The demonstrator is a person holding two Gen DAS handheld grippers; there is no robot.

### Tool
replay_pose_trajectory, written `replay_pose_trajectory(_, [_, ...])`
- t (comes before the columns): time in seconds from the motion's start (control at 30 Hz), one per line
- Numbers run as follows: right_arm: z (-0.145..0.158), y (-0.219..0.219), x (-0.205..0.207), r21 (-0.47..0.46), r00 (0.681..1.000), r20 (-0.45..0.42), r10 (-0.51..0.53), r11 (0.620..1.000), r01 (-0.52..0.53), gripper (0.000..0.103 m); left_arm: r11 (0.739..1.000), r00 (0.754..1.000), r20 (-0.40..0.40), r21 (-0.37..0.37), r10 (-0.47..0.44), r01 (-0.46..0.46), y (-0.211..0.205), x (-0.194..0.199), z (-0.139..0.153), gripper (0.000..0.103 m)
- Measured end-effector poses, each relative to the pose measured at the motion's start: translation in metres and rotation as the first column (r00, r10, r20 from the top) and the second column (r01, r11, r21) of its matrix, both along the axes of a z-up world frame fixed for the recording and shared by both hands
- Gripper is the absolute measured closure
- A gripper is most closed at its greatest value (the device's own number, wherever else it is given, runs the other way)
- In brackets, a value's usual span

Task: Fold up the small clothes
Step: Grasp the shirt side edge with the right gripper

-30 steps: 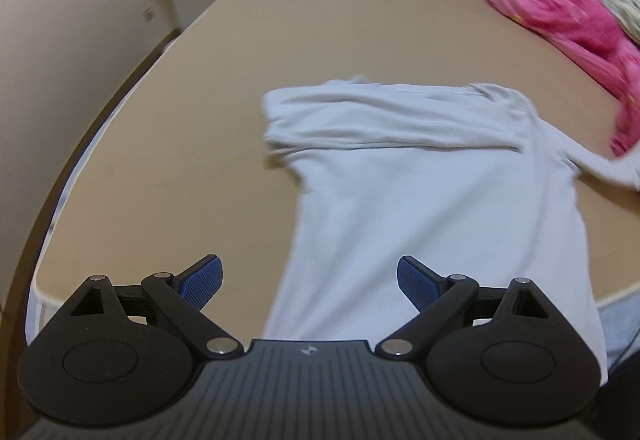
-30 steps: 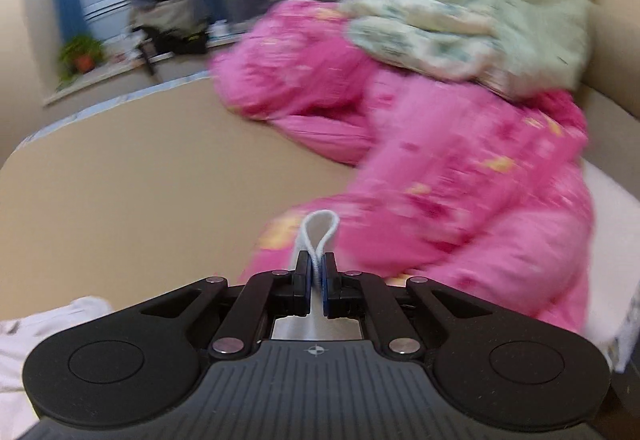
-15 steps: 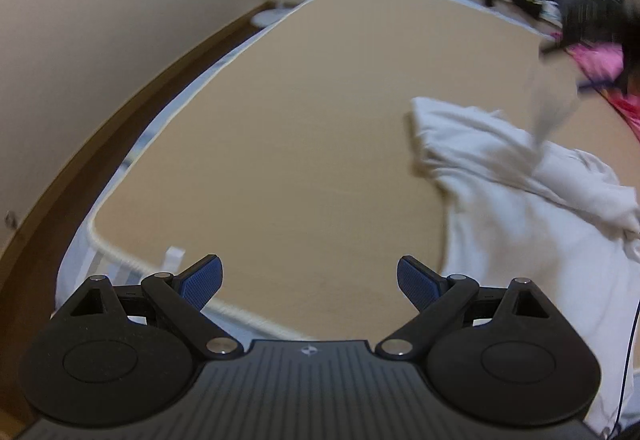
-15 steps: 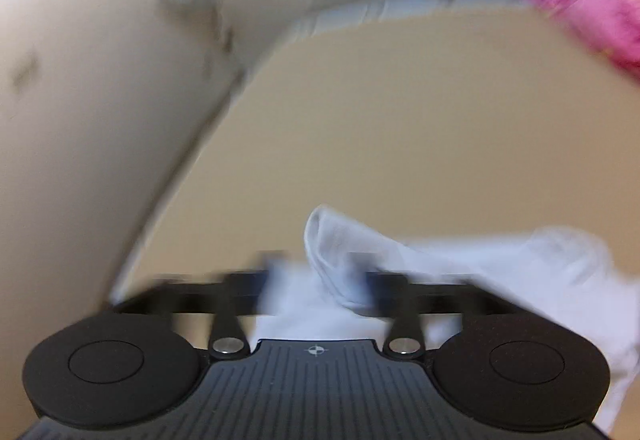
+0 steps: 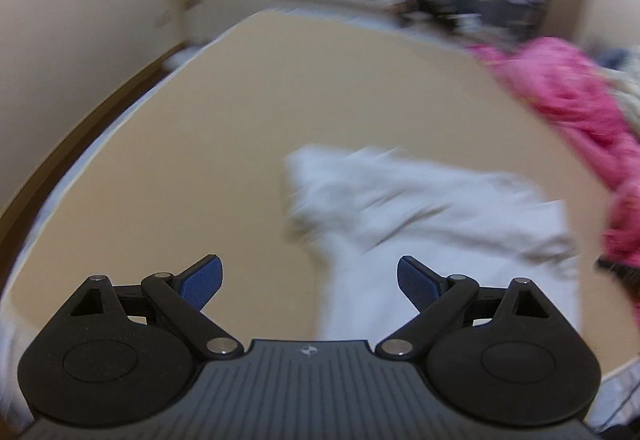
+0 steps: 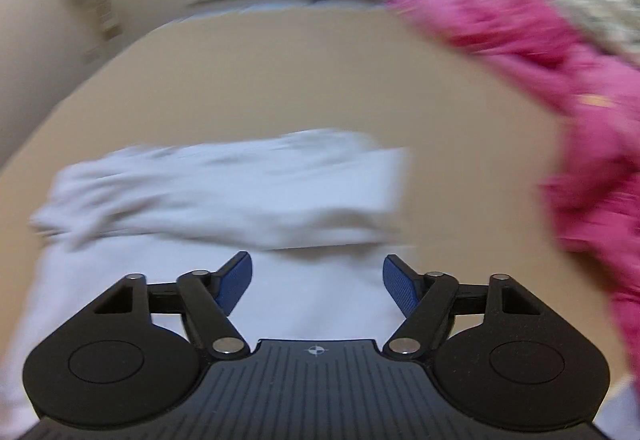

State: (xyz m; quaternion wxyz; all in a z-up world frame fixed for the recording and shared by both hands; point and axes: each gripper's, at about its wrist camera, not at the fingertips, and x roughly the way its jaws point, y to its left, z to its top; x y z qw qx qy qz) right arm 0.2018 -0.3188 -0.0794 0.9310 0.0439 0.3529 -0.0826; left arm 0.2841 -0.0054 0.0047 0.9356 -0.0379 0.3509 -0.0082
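While the white shirt [image 6: 248,208] lies sleeve-folded near the bed's [image 5: 248,128] front edge, I hold my left tongs [image 5: 309,282] spread and empty, my right tongs [image 6: 317,282] closing on nothing above it, presumably ready for another fold.

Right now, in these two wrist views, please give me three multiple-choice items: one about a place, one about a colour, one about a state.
1. Where does the pink bedding lie, seen from the right wrist?
A. right of the white shirt
B. left of the white shirt
C. under the white shirt

2. What colour are the pads of the left gripper?
A. red
B. blue
C. green

3. What is between the fingers of the right gripper?
A. a pinched sleeve
B. a sock
C. nothing held

Key: 1 A, the pink heap fills the right edge, beside the white shirt. 2 B, both pads show blue. 3 C, the jaws are closing but apart, with the shirt only lying beneath them.
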Motion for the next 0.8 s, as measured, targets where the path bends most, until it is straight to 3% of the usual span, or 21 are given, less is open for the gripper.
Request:
replay_pose_trajectory(0.07, [-0.012,-0.025,-0.011,0.010,1.000,0.023,-0.011,1.000,0.011,0.060,0.993,0.993,0.028,-0.013,-0.116,0.117,-0.039,0.031,0.018,0.007])
replay_pose_trajectory(0.17, [-0.028,-0.044,-0.012,0.061,0.996,0.086,-0.020,0.998,0.014,0.060,0.960,0.960,0.036,-0.021,-0.277,0.278,-0.113,0.087,0.032,0.007])
replay_pose_trajectory(0.23, [-0.037,-0.047,-0.004,0.071,0.992,0.130,-0.006,0.997,-0.004,0.060,0.942,0.942,0.016,-0.015,-0.336,0.336,-0.163,0.123,0.030,0.007])
replay_pose_trajectory(0.4, [-0.061,-0.046,0.039,0.027,0.983,0.163,0.082,0.996,-0.087,0.056,0.897,0.884,-0.150,-0.050,-0.442,0.440,-0.280,0.213,-0.013,0.007])
replay_pose_trajectory(0.53, [-0.083,-0.043,0.056,-0.021,0.973,0.183,0.140,0.990,-0.139,0.057,0.862,0.819,-0.290,-0.046,-0.495,0.505,-0.351,0.257,-0.061,0.007])
replay_pose_trajectory(0.57, [-0.088,-0.045,0.058,-0.013,0.970,0.184,0.157,0.987,-0.158,0.068,0.855,0.802,-0.323,-0.048,-0.502,0.516,-0.363,0.266,-0.072,0.007])
replay_pose_trajectory(0.6, [-0.091,-0.046,0.059,0.000,0.967,0.188,0.171,0.985,-0.175,0.095,0.851,0.787,-0.355,-0.048,-0.504,0.523,-0.375,0.273,-0.084,0.007])
replay_pose_trajectory(0.63, [-0.094,-0.049,0.057,0.010,0.963,0.202,0.179,0.983,-0.185,0.100,0.849,0.772,-0.390,-0.048,-0.501,0.526,-0.387,0.279,-0.097,0.008])
replay_pose_trajectory(0.7, [-0.096,-0.055,0.048,0.026,0.951,0.243,0.191,0.979,-0.203,0.100,0.843,0.742,-0.449,-0.045,-0.497,0.537,-0.406,0.287,-0.120,0.032])
replay_pose_trajectory(0.77, [-0.098,-0.059,0.040,0.045,0.944,0.269,0.193,0.976,-0.212,0.100,0.848,0.741,-0.490,0.009,-0.458,0.530,-0.422,0.292,-0.141,0.091])
replay_pose_trajectory(0.8, [-0.100,-0.061,0.038,0.055,0.942,0.276,0.189,0.976,-0.212,0.100,0.855,0.751,-0.503,0.045,-0.428,0.517,-0.426,0.296,-0.149,0.099])
